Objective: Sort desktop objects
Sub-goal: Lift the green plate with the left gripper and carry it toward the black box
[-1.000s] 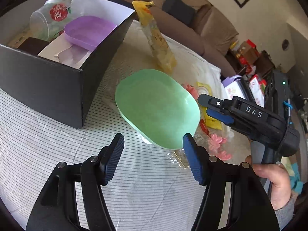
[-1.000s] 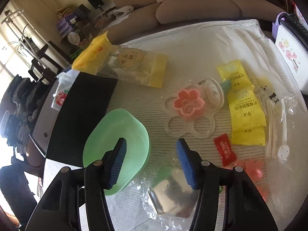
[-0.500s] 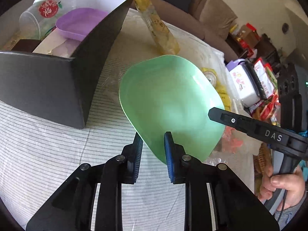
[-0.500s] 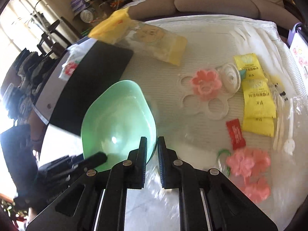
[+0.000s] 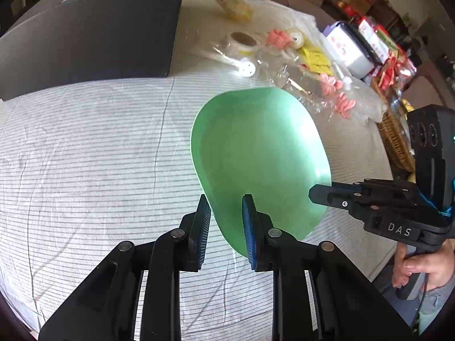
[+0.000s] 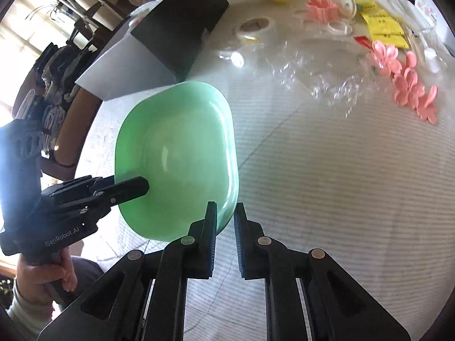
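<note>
The green dish [image 5: 260, 159] is held clear of the counter [image 5: 93, 153], tilted on edge, above the striped cloth near the counter's near edge. The black box [image 5: 91, 37] stands toward the far left corner, well apart from the dish.

Left gripper [image 5: 226, 221]: closed onto the dish rim, one finger on each face of the wall. Right gripper [image 6: 225, 221]: closed onto the rim at a neighbouring point, the rim passing between its fingers. In the right wrist view the left gripper reaches in from the left and overlaps the dish's lower left rim.

Handling, judged from appearance:
- The dish looks like thin moulded plastic: light and rigid enough to be carried by the rim.
- The surface is glossy. Expect it to pivot or slip in a narrow edge grip if swung quickly.
- Best hold is on the rim, pads squarely across the wall, as now. Two grips on one side leave the far side unsupported.

Loose items lie along the far right of the counter: pink flowers [image 6: 406, 85], yellow packets [image 6: 382, 22], clear wrapping [image 6: 321, 74] and a tape roll [image 6: 254, 27].
</note>
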A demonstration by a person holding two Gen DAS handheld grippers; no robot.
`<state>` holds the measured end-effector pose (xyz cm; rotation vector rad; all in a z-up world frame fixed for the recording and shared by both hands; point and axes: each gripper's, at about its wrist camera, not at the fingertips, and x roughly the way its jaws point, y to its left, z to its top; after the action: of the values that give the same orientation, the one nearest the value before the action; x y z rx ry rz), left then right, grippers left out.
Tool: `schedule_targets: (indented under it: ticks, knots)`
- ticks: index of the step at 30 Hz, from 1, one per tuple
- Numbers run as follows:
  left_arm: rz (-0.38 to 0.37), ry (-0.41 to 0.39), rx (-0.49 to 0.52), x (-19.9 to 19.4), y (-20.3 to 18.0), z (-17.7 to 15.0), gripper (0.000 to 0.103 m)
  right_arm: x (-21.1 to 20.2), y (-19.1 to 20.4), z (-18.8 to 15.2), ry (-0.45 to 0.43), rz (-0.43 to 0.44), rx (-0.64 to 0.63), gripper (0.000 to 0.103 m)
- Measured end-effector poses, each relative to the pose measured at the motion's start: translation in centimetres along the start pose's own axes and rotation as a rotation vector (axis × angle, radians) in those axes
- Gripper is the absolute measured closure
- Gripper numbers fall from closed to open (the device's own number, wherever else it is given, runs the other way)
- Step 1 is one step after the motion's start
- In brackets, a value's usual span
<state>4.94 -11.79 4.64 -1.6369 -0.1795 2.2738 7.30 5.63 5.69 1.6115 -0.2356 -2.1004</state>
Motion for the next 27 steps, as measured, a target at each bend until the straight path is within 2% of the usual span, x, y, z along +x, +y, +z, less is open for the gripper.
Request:
schedule_targets:
  ticks: [4,6,8,11,15,16,18,19,22,27]
  knots:
    - [0.01,0.033,-0.014,0.3,1.1,-1.7,0.083,0.5,1.1,-1.3,0.036,-0.01,-0.009,0.088]
    - [0.024,0.042,-0.023,0.4,2.0,-2.3,0.081,0.8,1.6,-1.6,0.056,-0.045,-0.036,0.085]
    - [0.034,0.043,-0.034,0.5,2.4,-2.3,0.081,0.6,2.0,-1.6,0.045,-0.101,-0.066,0.066]
    - [0.041,0.041,-0.052,0.7,3.0,-2.1,0.08,0.1,1.7,-1.2,0.015,-0.139,-0.065,0.056]
    - [0.032,0.034,-0.057,1.1,2.9,-1.3,0.08,0.1,1.0,0.5,-0.025,-0.151,-0.04,0.056]
    - [0.029,0.034,-0.052,1.2,2.7,-1.1,0.081,0.6,1.0,0.9,-0.02,-0.151,-0.042,0.059]
    - [0.019,0.043,-0.038,1.4,2.4,-0.8,0.083,1.8,1.1,1.3,0.015,-0.144,-0.048,0.078]
    - [0.011,0.052,-0.031,1.6,2.3,-0.7,0.093,2.3,1.1,1.4,0.029,-0.139,-0.046,0.09]
    - [0.006,0.06,-0.024,1.6,2.4,-0.4,0.095,2.5,1.2,1.3,0.012,-0.143,-0.049,0.089]
    - [-0.046,0.01,-0.033,-1.7,3.1,1.0,0.096,0.2,1.7,1.9,-0.017,-0.061,-0.023,0.089]
